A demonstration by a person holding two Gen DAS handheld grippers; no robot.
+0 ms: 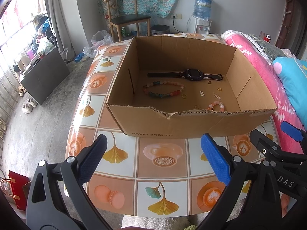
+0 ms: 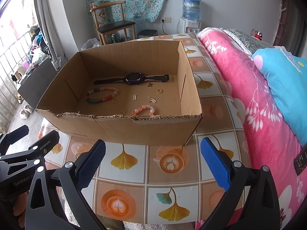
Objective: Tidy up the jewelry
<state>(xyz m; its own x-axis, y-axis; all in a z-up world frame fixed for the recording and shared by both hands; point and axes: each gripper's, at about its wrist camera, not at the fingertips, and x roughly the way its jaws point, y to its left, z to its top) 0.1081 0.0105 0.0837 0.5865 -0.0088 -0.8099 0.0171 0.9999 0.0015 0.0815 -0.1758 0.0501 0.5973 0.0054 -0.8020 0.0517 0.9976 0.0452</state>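
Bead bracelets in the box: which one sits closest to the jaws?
The small pink-orange bracelet, right behind the box's torn near wall. The larger multicoloured bracelet lies farther back and left, just in front of the watch.

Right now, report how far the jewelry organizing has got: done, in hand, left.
Done: the watch, the multicolour bead bracelet, the pink bead bracelet and small gold pieces such as a ring all lie inside the cardboard box.
In hand: nothing; the left gripper and right gripper hang open and empty over the table.
Left: no jewelry shows outside the box, so little seems left.
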